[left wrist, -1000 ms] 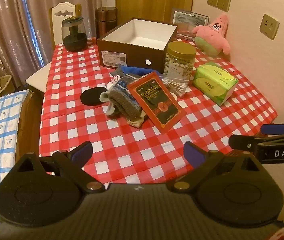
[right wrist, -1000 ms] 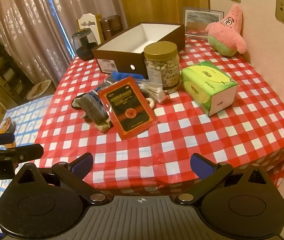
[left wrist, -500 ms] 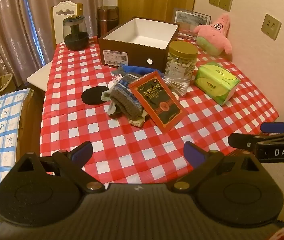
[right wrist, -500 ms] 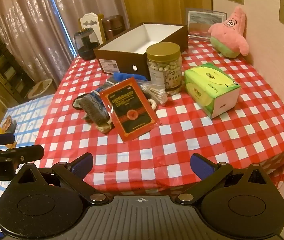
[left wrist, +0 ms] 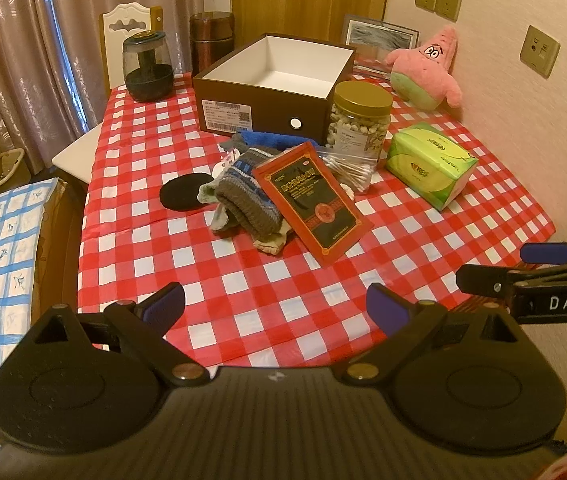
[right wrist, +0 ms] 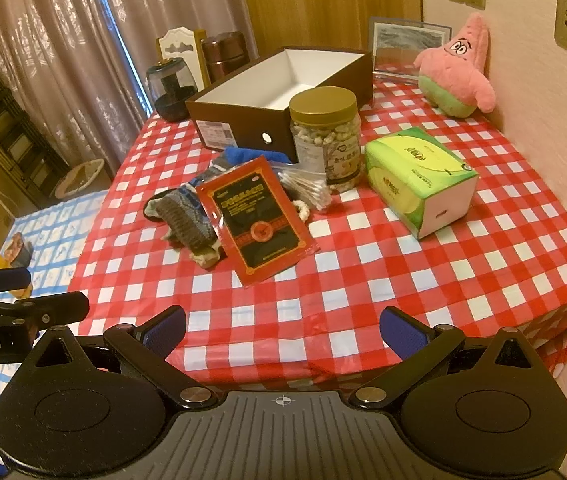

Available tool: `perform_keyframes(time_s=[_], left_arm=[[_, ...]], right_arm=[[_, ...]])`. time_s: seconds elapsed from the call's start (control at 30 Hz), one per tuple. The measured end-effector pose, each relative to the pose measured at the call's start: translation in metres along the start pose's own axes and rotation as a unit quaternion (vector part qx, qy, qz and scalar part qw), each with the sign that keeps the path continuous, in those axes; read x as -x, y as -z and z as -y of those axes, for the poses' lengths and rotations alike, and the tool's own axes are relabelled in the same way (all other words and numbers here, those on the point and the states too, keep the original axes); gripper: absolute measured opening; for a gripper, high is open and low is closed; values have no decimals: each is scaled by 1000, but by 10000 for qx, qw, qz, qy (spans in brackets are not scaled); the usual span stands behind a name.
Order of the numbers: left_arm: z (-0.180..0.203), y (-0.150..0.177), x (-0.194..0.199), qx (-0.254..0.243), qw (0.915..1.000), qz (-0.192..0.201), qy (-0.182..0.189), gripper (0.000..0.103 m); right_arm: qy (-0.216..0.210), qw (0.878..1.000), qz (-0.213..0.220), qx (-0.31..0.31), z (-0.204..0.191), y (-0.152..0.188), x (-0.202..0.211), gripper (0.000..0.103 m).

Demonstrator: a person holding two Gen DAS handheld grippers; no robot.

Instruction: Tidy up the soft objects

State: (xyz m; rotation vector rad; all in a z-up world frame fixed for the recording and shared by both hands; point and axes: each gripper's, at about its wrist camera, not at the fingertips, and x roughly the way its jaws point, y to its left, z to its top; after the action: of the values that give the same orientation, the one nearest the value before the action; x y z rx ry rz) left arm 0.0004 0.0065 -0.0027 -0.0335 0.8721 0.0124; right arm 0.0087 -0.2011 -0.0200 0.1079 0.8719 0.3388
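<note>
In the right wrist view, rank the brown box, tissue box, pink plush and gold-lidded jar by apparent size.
1. brown box
2. tissue box, though it sits nearer the camera
3. pink plush and gold-lidded jar: too alike to rank

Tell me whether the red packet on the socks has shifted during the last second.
No. The red packet still leans on the knitted socks, its upper edge below the brown box. Only the camera view drifted slightly.

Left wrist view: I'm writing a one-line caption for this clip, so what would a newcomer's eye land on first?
Probably the red-and-white checked tablecloth, then the pink starfish plush propped against the far right wall. Mid-table, a red-and-black packet leans on a heap of knitted socks, in front of an open brown box.
</note>
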Motion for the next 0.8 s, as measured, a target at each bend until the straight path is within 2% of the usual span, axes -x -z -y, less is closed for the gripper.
perform_keyframes(time_s=[0.8], left_arm=[[0,1,0,-6,10000,-12,-13,97]], right_arm=[[-62,10000,34,37,4,-2,0,103]])
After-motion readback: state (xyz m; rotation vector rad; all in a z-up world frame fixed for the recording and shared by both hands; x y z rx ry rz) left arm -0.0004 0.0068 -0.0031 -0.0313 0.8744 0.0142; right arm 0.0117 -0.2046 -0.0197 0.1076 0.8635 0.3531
